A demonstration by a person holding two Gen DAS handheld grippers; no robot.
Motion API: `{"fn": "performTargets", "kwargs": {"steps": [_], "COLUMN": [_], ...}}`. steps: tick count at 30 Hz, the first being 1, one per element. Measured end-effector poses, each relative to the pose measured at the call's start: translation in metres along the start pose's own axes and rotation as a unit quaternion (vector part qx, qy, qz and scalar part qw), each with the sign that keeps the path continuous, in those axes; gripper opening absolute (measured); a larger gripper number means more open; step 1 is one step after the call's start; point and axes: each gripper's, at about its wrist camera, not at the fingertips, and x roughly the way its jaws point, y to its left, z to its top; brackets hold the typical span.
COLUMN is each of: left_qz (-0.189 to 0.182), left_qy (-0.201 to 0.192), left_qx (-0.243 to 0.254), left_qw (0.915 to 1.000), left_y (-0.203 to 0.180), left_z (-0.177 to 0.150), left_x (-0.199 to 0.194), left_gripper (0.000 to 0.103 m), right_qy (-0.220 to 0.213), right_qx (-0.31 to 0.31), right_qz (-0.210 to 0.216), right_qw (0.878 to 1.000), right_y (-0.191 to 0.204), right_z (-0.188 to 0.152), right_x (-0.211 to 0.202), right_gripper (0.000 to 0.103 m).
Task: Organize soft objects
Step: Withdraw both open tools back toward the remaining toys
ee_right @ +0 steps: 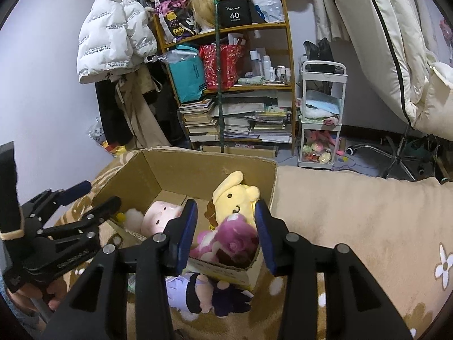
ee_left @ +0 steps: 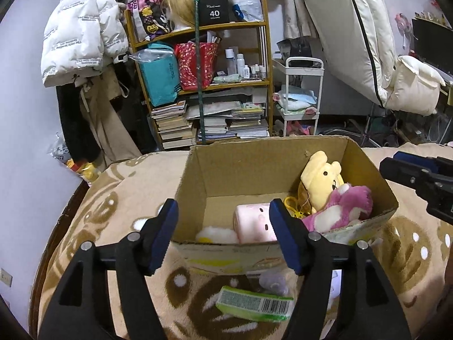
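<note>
Left claw [ee_left: 223, 215] hovers at the near rim of the open brown cardboard box [ee_left: 254, 170], pads well apart, nothing clamped. Dead ahead at 12 o'clock, framed between its pads, sits the pale pink cube-shaped plush [ee_left: 254, 223], down inside the box with its little printed face turned back towards the claw. Just beside it at 9 o'clock lies a white fluffy plush with a yellow patch [ee_left: 218, 233].

Over at 2 o'clock, the yellow floppy-eared dog plush [ee_left: 322, 178] stands upright against the box's right wall, head at 12. The magenta-and-white bear plush [ee_left: 348, 204] slumps in front of it.

Below the left claw, at 6 o'clock, a green packet with a barcode [ee_left: 254, 306] lies outside the box on the beige, brown-patterned fleece blanket [ee_left: 113, 198]. Its long axis runs roughly 9 to 3, barcode end towards 4.

The right claw [ee_right: 226, 218] is parted too, gripping nothing, with the magenta bear straight ahead between its pads. At its 6 o'clock a small doll in a lavender dress with dark purple hair [ee_right: 203, 291] lies on its side on the blanket, touching the box's near corner, long axis 9 to 3, head towards 3.
</note>
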Motion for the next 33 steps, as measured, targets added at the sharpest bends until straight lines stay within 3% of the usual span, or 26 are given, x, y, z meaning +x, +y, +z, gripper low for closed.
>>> {"fn": "performTargets", "kwargs": {"steps": [7,9,12,17,33], "left_qz": [0.01,0.014,0.02,0.022,0.017], "left_qy": [0.01,0.012,0.013,0.02,0.085], "left_qx": [-0.011,-0.015,-0.02,-0.04,-0.071], "left_qw": [0.9998,0.9997,0.9995,0.9988,0.9936], "left_y": [0.007,0.009,0.012,0.022,0.041], "left_z": [-0.008,-0.011,-0.015,-0.022,-0.055], "left_x": [-0.02,-0.028,-0.039,-0.058,-0.088], "left_gripper": [0.078,0.082,0.09,0.096,0.098], "right_qy": [0.005,0.004,0.0,0.004,0.088], "right_qx": [-0.006,-0.009,-0.014,-0.015,0.006], "right_qz": [0.001,-0.001,-0.003,0.007,0.014], "right_qw": [1.0,1.0,1.0,1.0,0.996], "right_y": [0.004,0.007,0.01,0.018,0.023], "right_z": [-0.005,-0.008,-0.011,-0.018,-0.055], "right_x": [-0.011,-0.015,-0.023,-0.037,-0.059], "right_gripper": [0.066,0.08,0.091,0.103,0.103]}}
